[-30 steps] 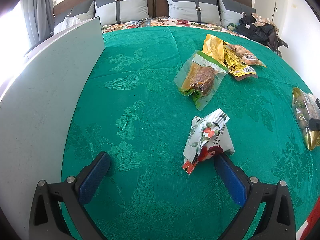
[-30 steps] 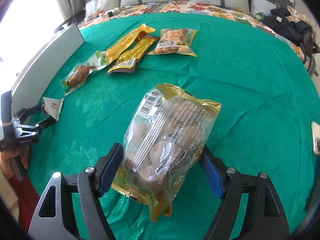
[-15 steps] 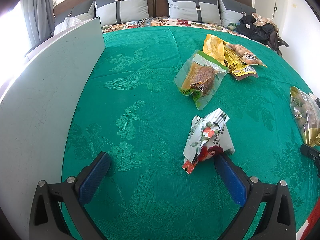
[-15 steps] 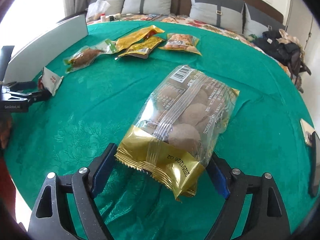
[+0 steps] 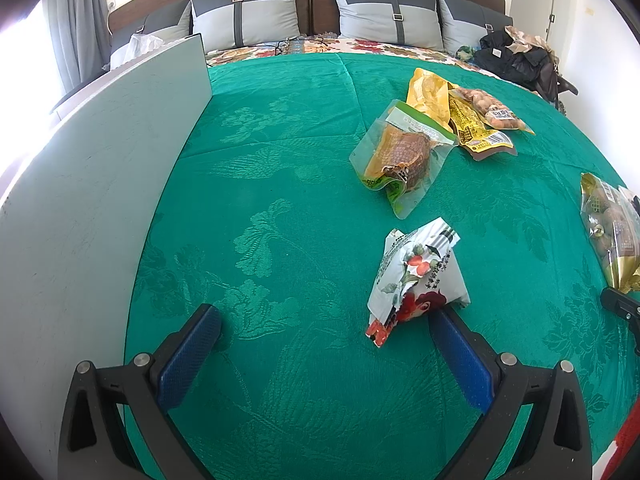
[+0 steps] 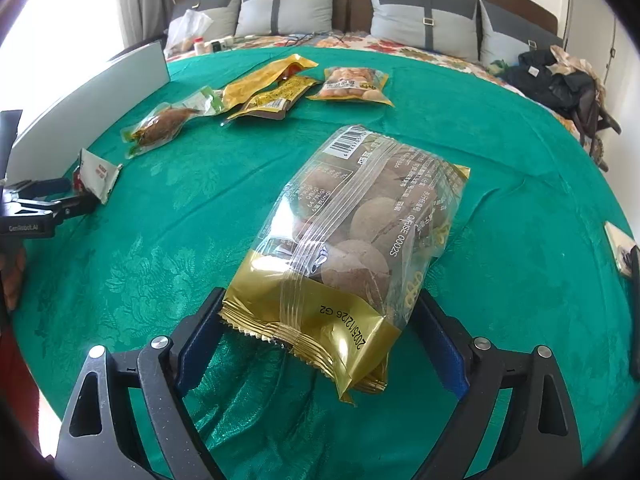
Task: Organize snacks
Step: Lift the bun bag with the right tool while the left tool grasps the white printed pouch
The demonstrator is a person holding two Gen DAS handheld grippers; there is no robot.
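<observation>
Snack packs lie on a green bedspread [image 5: 280, 184]. My right gripper [image 6: 316, 320] is open, its jaws on either side of the near end of a gold and clear bag of round cakes [image 6: 360, 232], which lies flat; it shows at the right edge of the left wrist view [image 5: 608, 224]. My left gripper [image 5: 320, 332] is open and empty; a white flowered packet [image 5: 416, 272] stands just in front of its right finger [image 5: 460, 348]. Farther off lie a clear green-edged meat pack [image 5: 400, 156], yellow packs [image 5: 472, 120] and a nut pack [image 6: 354, 84].
A tall grey-white board [image 5: 80, 184] stands along the left side of the bed. Grey pillows [image 5: 384, 12] line the headboard. Dark clothes [image 6: 560, 80] are piled at the far right. A phone [image 6: 622, 252] lies at the right edge.
My right gripper has swung and drawn back along the cake bag, which has settled flatter on the bedspread. The left gripper has not moved.
</observation>
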